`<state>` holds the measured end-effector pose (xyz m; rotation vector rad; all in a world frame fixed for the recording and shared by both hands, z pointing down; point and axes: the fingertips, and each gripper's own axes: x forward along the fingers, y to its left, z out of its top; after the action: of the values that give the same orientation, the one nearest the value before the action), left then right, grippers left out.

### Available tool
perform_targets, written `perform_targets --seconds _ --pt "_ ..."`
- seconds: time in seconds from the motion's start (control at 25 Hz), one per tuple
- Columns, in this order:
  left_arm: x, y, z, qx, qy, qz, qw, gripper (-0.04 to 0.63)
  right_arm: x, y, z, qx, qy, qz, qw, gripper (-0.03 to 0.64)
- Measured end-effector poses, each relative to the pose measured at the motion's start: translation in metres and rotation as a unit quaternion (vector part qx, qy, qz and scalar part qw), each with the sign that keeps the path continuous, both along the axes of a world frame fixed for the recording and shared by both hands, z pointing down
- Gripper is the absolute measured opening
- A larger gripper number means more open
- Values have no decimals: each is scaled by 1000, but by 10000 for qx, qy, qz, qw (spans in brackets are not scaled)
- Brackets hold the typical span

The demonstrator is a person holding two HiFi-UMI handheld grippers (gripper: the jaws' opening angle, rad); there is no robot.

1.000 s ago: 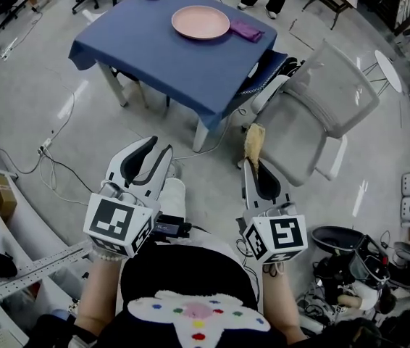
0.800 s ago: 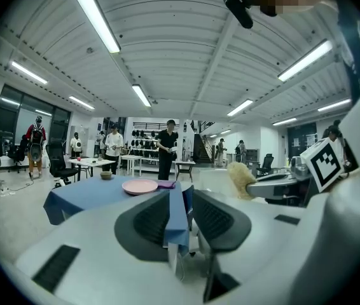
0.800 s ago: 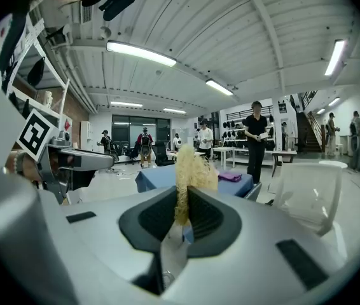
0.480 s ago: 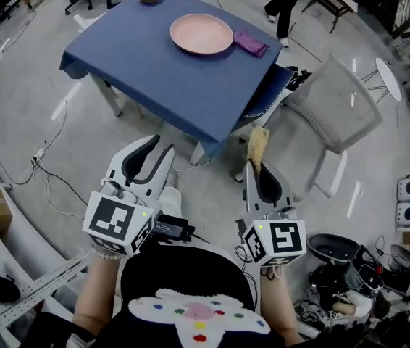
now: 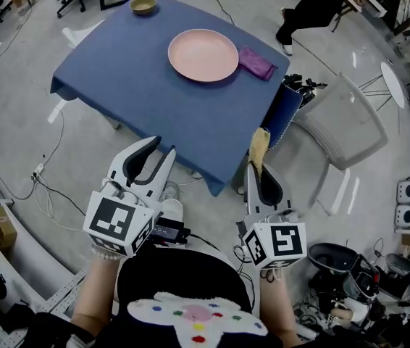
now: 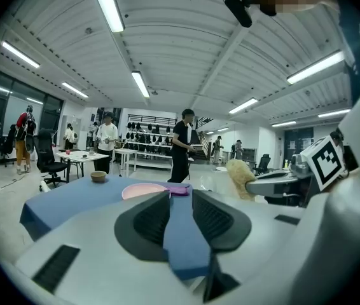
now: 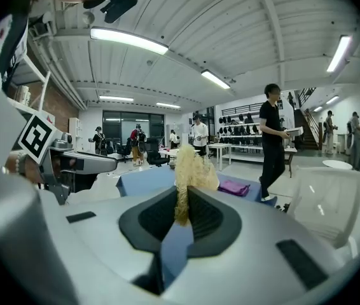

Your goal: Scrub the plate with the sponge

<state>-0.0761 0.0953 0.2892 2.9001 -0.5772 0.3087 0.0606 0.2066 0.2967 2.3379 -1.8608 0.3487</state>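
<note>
In the head view, we are holding the left gripper low and in front of us, its 2 jaws standing apart with nothing between them. The right gripper is riding beside it, to its right, and is pinching a ragged yellow sponge that is sticking up past its fingertips. Ahead of both grippers a blue table is standing. The pink plate is lying on it, well ahead of the left gripper's jaws and apart from the sponge. A purple cloth is lying just beside the plate, on the side nearer the right gripper. A small bowl is sitting at the table's far edge. A white chair is standing to the right of the right gripper.

In the left gripper view, the jaws are gaping moderately and are framing only the blue tabletop. The plate is showing just beyond the left jaw, with the bowl further left. The sponge is hanging off to the right.

In the right gripper view, the jaws are clamping the sponge's lower end. The purple cloth is lying ahead and slightly right of it. A person is walking beyond the table.
</note>
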Motion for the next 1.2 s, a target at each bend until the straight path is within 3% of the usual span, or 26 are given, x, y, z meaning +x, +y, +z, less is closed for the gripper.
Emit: perform_targets --seconds 0.6,1.2 --pt "44 -110 29 -441 -112 258 9986 110 41 -113 14 -350 25 197 9992 40" --pt "67 -157 57 -983 -126 224 9948 110 55 -158 35 -694 112 179 9974 40"
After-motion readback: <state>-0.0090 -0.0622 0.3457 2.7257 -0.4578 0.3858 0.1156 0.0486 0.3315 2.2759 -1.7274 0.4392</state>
